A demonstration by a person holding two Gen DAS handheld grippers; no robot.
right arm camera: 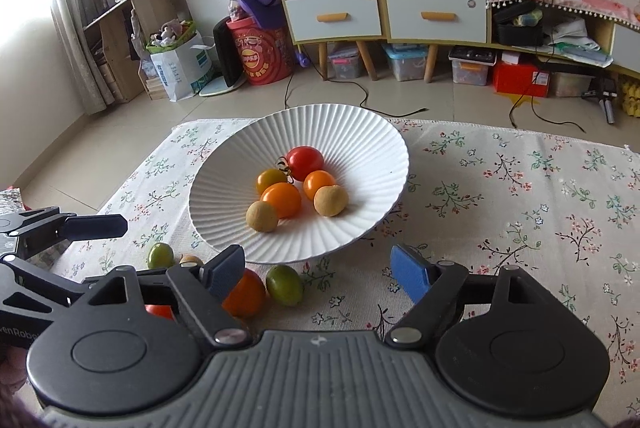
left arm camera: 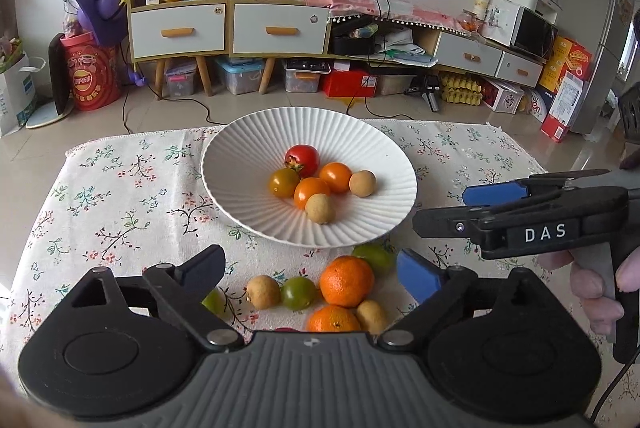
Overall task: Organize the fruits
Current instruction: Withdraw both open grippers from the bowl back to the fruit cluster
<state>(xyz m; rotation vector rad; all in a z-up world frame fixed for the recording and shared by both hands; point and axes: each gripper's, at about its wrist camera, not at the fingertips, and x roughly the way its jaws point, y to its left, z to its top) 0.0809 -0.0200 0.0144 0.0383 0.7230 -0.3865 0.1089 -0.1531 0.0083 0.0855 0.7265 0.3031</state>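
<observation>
Both claws, left [left arm camera: 310, 270] and right [right arm camera: 318, 270], wide, empty. Tangerine [left arm camera: 346, 281]: light, soft-skinned; grip gently across its middle.

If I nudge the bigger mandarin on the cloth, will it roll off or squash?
The bigger mandarin looks round, so it would probably roll a little. Neighbouring fruit hems it in, likely stopping it soon. Its peel looks firm; a gentle squeeze should be fine.

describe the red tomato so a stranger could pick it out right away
Find the white ribbed bowl on the flowered cloth. Six small fruits cluster in its middle, and the red tomato sits at the far edge of that cluster. It is the only red one, with a green stem; its neighbours are orange or tan.
</observation>
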